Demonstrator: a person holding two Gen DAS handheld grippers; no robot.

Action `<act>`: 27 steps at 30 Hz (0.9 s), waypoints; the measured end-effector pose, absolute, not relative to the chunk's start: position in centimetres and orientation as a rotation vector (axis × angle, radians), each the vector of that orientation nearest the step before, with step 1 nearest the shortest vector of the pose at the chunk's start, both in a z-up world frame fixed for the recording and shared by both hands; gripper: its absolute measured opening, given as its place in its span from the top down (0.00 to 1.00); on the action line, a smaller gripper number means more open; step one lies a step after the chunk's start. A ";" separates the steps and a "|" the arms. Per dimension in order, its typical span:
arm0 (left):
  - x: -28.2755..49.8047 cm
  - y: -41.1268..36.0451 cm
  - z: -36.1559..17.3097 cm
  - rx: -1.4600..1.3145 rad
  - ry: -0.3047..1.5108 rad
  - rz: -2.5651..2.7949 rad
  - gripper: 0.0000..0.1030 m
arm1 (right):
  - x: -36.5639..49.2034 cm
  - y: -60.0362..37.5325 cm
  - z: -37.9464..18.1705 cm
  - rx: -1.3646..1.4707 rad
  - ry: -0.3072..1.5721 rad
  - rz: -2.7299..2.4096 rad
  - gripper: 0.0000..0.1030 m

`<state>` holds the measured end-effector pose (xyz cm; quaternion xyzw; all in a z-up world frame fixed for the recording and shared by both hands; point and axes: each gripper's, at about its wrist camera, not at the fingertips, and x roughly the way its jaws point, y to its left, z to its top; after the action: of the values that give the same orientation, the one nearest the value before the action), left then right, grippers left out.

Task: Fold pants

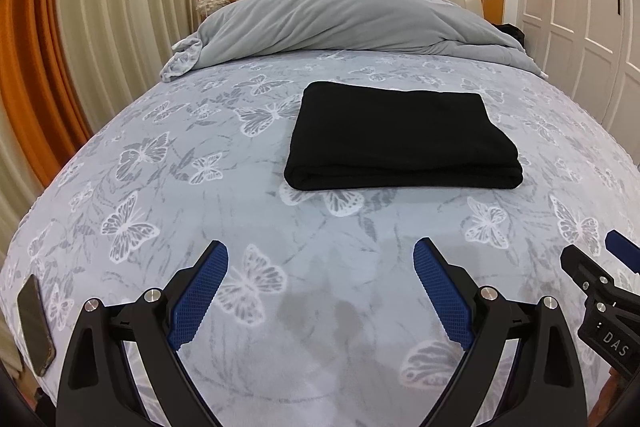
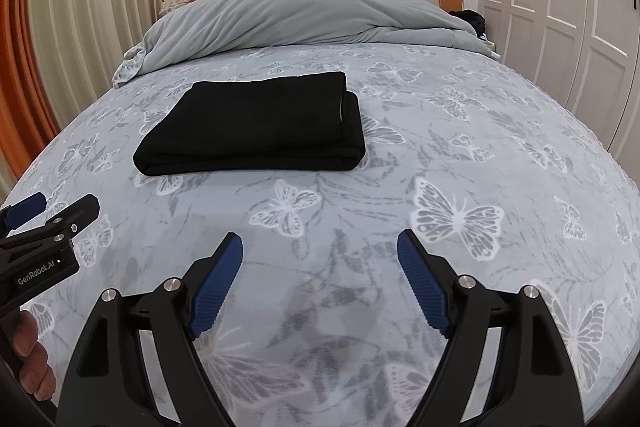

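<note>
Bedroom: orange wall, butterfly-print bed (image 1: 168,211).
Pants: black pants (image 1: 400,139) folded into a neat rectangle, mid-bed, far from both grippers.
Left gripper (image 1: 320,291): spread, empty.
Right gripper (image 2: 320,283): spread, empty.
Risk: another grab could drag the soft layers and undo the fold.
</note>
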<state>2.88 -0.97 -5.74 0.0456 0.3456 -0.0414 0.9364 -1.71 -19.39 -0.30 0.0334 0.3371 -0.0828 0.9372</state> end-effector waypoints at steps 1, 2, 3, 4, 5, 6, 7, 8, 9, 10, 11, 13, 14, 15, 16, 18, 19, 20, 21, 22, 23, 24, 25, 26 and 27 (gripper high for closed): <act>2.8 -1.0 -5.7 0.095 0.706 -0.086 0.11 | -1.7 -19.4 -0.3 0.068 0.688 -0.169 0.25; 2.9 -1.1 -5.7 0.095 0.706 -0.087 0.11 | -1.7 -19.3 -0.3 0.067 0.687 -0.170 0.25; 2.9 -1.1 -5.7 0.096 0.706 -0.086 0.11 | -1.7 -19.3 -0.4 0.067 0.687 -0.170 0.25; 2.8 -1.1 -5.7 0.098 0.706 -0.088 0.11 | -1.7 -19.3 -0.4 0.068 0.689 -0.169 0.25; 2.8 -1.1 -5.7 0.101 0.705 -0.087 0.11 | -1.6 -19.3 -0.4 0.068 0.691 -0.169 0.25; 2.7 -1.1 -5.6 0.104 0.702 -0.086 0.11 | -1.7 -19.2 -0.4 0.067 0.691 -0.170 0.25; 2.7 -1.2 -5.6 0.107 0.700 -0.087 0.11 | -1.7 -19.1 -0.4 0.065 0.691 -0.169 0.25; 2.7 -1.2 -5.6 0.110 0.699 -0.087 0.11 | -1.7 -19.1 -0.4 0.066 0.691 -0.170 0.25; 2.7 -1.2 -5.6 0.110 0.699 -0.088 0.11 | -1.7 -19.1 -0.4 0.065 0.690 -0.171 0.25; 2.7 -1.2 -5.6 0.110 0.701 -0.091 0.11 | -1.7 -19.0 -0.4 0.064 0.689 -0.170 0.25; 2.7 -1.3 -5.6 0.110 0.703 -0.091 0.11 | -1.8 -19.0 -0.4 0.065 0.688 -0.171 0.25; 2.6 -1.4 -5.6 0.115 0.704 -0.089 0.11 | -1.8 -19.0 -0.4 0.066 0.687 -0.171 0.25; 2.6 -1.4 -5.6 0.116 0.704 -0.086 0.11 | -1.8 -19.1 -0.4 0.067 0.687 -0.171 0.25; 2.6 -1.4 -5.6 0.115 0.705 -0.086 0.11 | -1.8 -19.1 -0.4 0.066 0.687 -0.171 0.25; 2.6 -1.4 -5.6 0.115 0.705 -0.089 0.11 | -1.8 -19.0 -0.4 0.065 0.688 -0.171 0.24; 2.6 -1.4 -5.7 0.112 0.706 -0.086 0.11 | -1.8 -19.0 -0.4 0.064 0.687 -0.172 0.24; 2.6 -1.4 -5.7 0.112 0.707 -0.089 0.11 | -1.9 -19.0 -0.4 0.064 0.687 -0.171 0.24; 2.6 -1.4 -5.7 0.112 0.707 -0.088 0.11 | -1.8 -19.0 -0.4 0.064 0.688 -0.171 0.24; 2.6 -1.4 -5.7 0.112 0.705 -0.091 0.11 | -1.8 -19.0 -0.4 0.062 0.688 -0.171 0.24; 2.6 -1.5 -5.8 0.119 0.704 -0.091 0.11 | -1.9 -19.0 -0.4 0.062 0.688 -0.171 0.24; 2.6 -1.5 -5.8 0.122 0.705 -0.090 0.11 | -1.8 -19.0 -0.4 0.065 0.689 -0.170 0.24; 2.6 -1.6 -5.8 0.124 0.704 -0.094 0.11 | -1.8 -19.0 -0.4 0.065 0.688 -0.171 0.24; 2.6 -1.6 -5.8 0.123 0.704 -0.095 0.11 | -1.9 -19.0 -0.4 0.065 0.688 -0.171 0.24; 2.5 -1.6 -5.9 0.118 0.701 -0.104 0.11 | -1.8 -19.0 -0.4 0.064 0.688 -0.170 0.24; 2.4 -1.7 -5.9 0.118 0.700 -0.107 0.11 | -1.8 -19.0 -0.4 0.063 0.688 -0.169 0.24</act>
<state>2.41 -1.71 -5.86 0.0577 0.3428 -0.0523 0.9362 -1.83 -19.00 -0.37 0.0309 0.3370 -0.0828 0.9374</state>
